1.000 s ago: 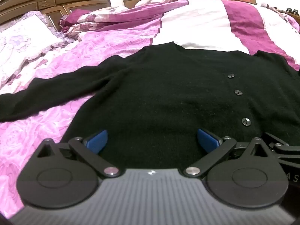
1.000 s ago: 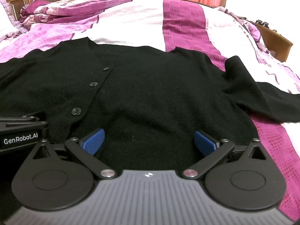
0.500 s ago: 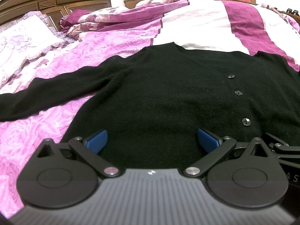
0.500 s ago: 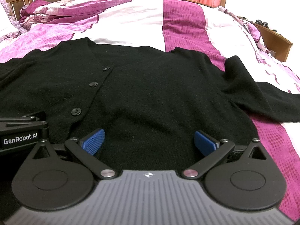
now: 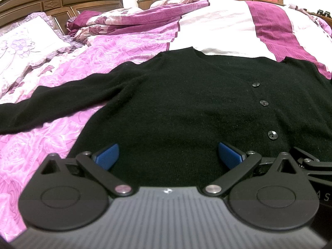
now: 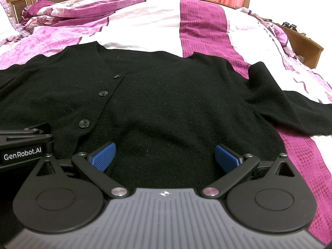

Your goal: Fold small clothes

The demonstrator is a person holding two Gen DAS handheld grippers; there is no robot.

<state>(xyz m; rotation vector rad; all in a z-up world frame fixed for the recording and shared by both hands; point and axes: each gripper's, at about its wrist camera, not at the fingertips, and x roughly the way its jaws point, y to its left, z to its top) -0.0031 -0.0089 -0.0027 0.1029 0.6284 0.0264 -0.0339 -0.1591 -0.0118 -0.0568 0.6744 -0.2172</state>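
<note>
**Two open grippers poised at the hem of a flat black cardigan**

One black cardigan [image 5: 186,95] lies spread, front up, across the middle of the bed [image 6: 157,14], hem at the near edge, neckline towards the far side. Three buttons [image 5: 264,103] run down its closed front. One sleeve [image 5: 47,105] stretches towards the headboard end; the other sleeve [image 6: 290,105] reaches out over the purple stripe at the foot end.

It looks a soft, light knit: limp, likely to sag and drag on the duvet instead of holding a crease. Best holds, I judge, are the hem corners or the shoulder seams, pinching both layers.

The left gripper [image 5: 168,155] and right gripper [image 6: 165,154] sit low over the hem, side by side, jaws spread wide, holding nothing.

Compared with a second ago, almost nothing differs: cardigan, sleeves and both grippers are where they were.
</note>
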